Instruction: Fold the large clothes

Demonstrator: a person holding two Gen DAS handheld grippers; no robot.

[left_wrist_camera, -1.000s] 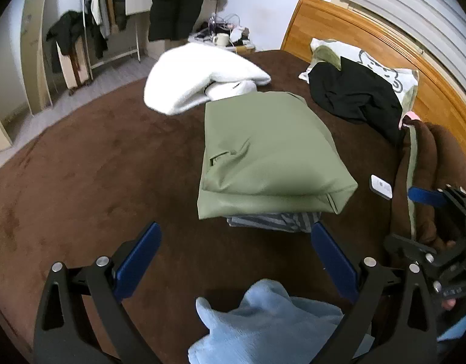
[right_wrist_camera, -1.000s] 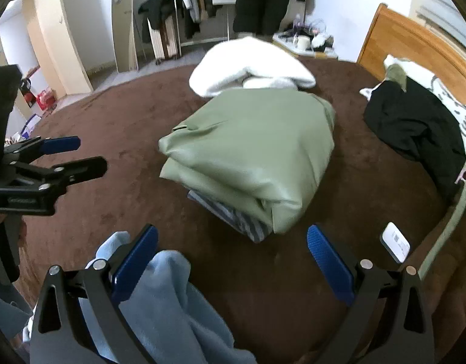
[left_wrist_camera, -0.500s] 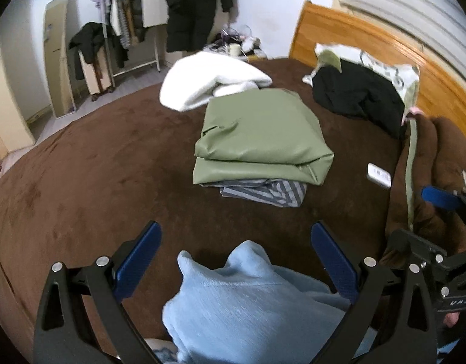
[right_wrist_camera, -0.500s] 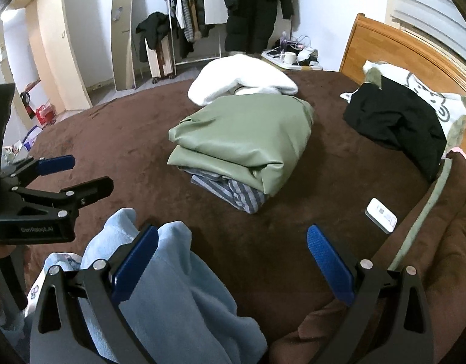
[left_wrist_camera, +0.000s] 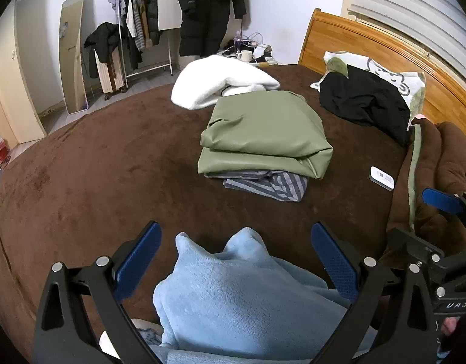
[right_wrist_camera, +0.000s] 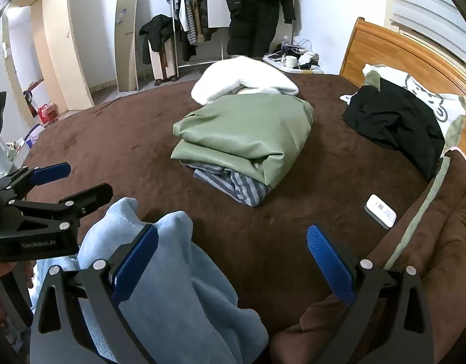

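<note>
A light blue fleece garment [left_wrist_camera: 239, 297] lies bunched at the near edge of the brown bed [left_wrist_camera: 90, 182]. My left gripper [left_wrist_camera: 236, 257] is open, its blue pads either side of the fleece, above it. My right gripper [right_wrist_camera: 233, 261] is open; its left pad [right_wrist_camera: 135, 261] lies against the same fleece [right_wrist_camera: 172, 297]. The right gripper shows at the right of the left wrist view [left_wrist_camera: 442, 230], the left gripper at the left of the right wrist view [right_wrist_camera: 48, 194]. A folded olive jacket [left_wrist_camera: 263, 136] lies on a striped garment [left_wrist_camera: 269, 183] mid-bed.
A white fleece [left_wrist_camera: 220, 83] lies behind the stack, a black garment [left_wrist_camera: 366, 106] on a pillow by the wooden headboard [left_wrist_camera: 384, 48]. A brown blanket [left_wrist_camera: 430, 182] is heaped at right, a white remote [left_wrist_camera: 382, 178] beside it. A clothes rack [left_wrist_camera: 135, 36] stands beyond.
Both grippers have drawn back from the olive stack toward the near edge of the bed. The blue fleece now fills more of both views. Both stay open.
</note>
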